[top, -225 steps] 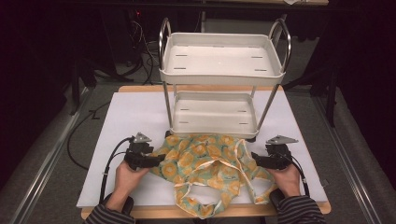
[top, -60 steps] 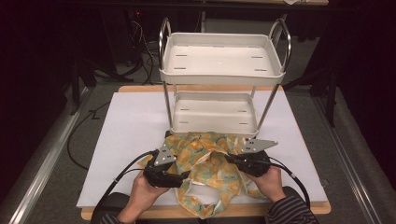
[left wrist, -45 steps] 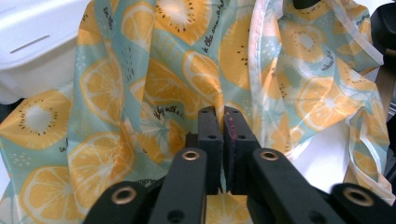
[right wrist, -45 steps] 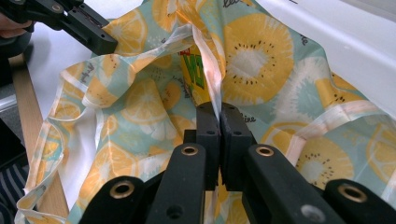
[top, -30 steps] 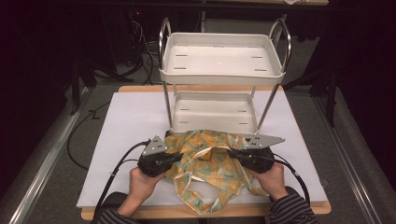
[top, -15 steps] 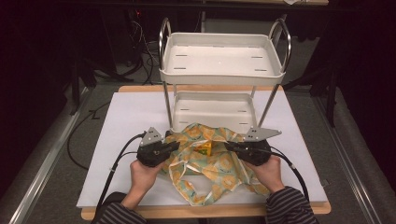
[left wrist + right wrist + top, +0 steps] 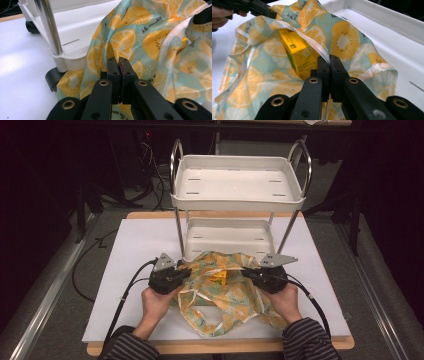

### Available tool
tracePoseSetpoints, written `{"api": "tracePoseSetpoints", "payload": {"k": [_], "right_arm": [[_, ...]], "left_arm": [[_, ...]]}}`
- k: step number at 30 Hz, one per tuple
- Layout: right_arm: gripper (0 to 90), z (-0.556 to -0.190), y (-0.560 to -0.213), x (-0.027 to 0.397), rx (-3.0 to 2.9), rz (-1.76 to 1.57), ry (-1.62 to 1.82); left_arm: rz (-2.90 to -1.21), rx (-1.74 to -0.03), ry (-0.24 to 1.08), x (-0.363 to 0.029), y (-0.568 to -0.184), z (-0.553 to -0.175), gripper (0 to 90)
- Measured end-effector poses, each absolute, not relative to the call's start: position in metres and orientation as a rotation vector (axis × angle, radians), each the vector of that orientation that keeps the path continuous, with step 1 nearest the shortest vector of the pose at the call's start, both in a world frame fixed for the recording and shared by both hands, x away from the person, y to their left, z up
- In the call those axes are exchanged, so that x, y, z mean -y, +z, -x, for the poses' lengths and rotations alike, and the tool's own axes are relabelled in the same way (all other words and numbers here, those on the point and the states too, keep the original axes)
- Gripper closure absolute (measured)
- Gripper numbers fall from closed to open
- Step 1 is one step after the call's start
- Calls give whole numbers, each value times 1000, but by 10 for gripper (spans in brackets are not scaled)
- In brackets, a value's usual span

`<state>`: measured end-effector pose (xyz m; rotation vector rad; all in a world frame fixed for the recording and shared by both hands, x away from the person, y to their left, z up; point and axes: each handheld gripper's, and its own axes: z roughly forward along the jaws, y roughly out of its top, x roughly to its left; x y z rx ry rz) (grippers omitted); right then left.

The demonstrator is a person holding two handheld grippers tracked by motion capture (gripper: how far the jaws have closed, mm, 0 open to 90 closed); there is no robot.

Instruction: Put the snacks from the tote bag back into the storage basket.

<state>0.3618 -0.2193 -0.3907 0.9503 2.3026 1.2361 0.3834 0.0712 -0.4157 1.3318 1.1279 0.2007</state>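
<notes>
the two-tier cart [image 7: 239, 185] stands on the bench [image 7: 135, 240], toward its far edge, one tray above the other. just in front of the cart's lower tray lies the cloth bag [image 7: 225, 295], its far edge touching that tray and its straps trailing toward the bench's near edge. a box [image 7: 299, 53] sits inside the bag. the left claw [image 7: 186, 271] is at the bag's left edge, before the cart's left front leg; the right claw [image 7: 246, 271] is at the bag's right edge, before the cart's right front leg.
</notes>
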Motion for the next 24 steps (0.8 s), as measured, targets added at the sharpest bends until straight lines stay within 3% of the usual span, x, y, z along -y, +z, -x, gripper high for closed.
{"api": "tracePoseSetpoints", "payload": {"k": [24], "right_arm": [[892,-379,-403,207,-2324,-957,1160]], "left_arm": [[-1324,-1199,209,-70,-428,-406,891]]}}
